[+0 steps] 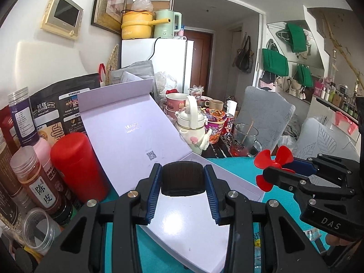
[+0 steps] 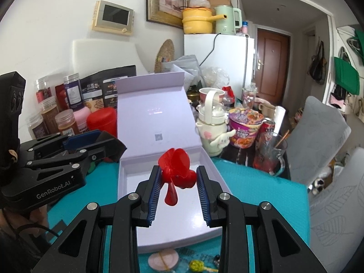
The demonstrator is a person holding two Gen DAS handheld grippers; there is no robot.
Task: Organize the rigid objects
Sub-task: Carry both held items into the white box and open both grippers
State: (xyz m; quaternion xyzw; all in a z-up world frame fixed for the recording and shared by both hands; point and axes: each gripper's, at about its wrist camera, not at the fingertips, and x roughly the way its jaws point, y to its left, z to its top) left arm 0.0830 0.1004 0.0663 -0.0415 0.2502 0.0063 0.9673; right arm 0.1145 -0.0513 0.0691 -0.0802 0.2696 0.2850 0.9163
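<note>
An open lavender box lies on the teal mat, its lid propped up behind. My left gripper is shut on a black ribbed cap and holds it over the box's left part. It also shows in the right wrist view at the left. My right gripper is shut on a red propeller above the box's inside. In the left wrist view the right gripper holds the propeller at the right.
Jars, a red canister and a black pouch crowd the left. A white teapot, noodle cup, can and glass mug stand behind right. Small items lie in front of the box. Grey chairs stand to the right.
</note>
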